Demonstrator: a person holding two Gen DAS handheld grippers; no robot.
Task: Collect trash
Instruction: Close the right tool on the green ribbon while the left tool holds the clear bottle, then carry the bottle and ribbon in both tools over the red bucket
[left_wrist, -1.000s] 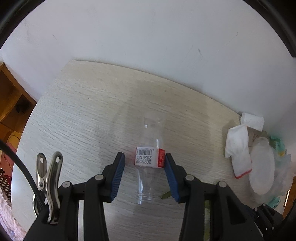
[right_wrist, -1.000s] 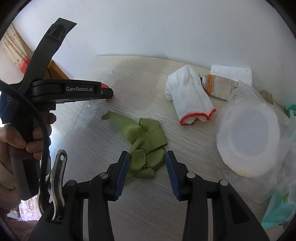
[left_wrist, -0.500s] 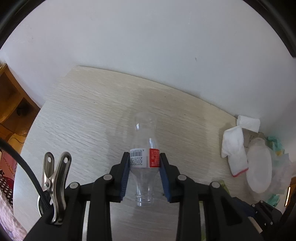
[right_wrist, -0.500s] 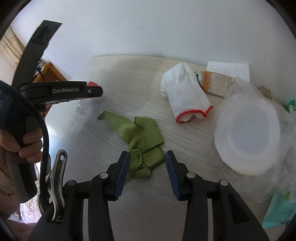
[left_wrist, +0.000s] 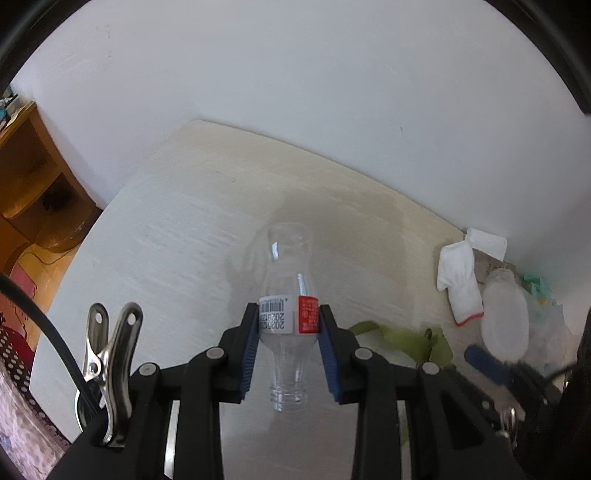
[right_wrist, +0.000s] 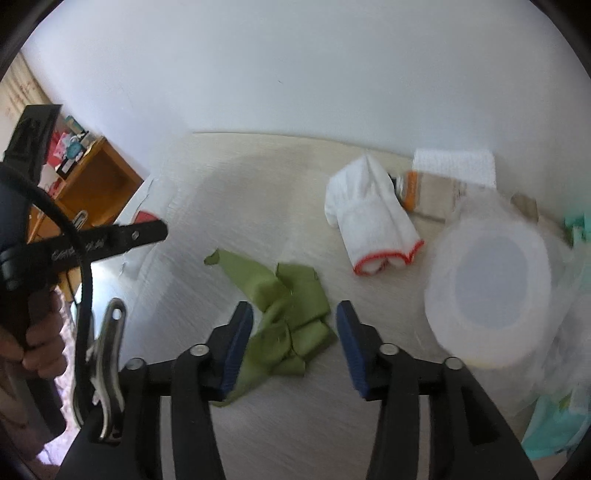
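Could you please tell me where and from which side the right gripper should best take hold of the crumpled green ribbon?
Probably grip the crumpled green ribbon at its bunched, layered middle, coming straight down from above: it lies flat on the pale wooden table, while the thin tail gives little to pinch. The open right gripper already straddles that bunch.

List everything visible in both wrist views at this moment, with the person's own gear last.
clear plastic bottle: 1, transparent with red and white label, between left pads
green ribbon: 1, olive, crumpled on table between right fingers
white cloth: 1, red-edged, rolled, table right
round tub: 1, translucent white, far right
tube: 1, orange and tan, behind cloth
table: 1, pale wood
left gripper: clamped on bottle
right gripper: open, just widened
hand: 1, gripping left handle
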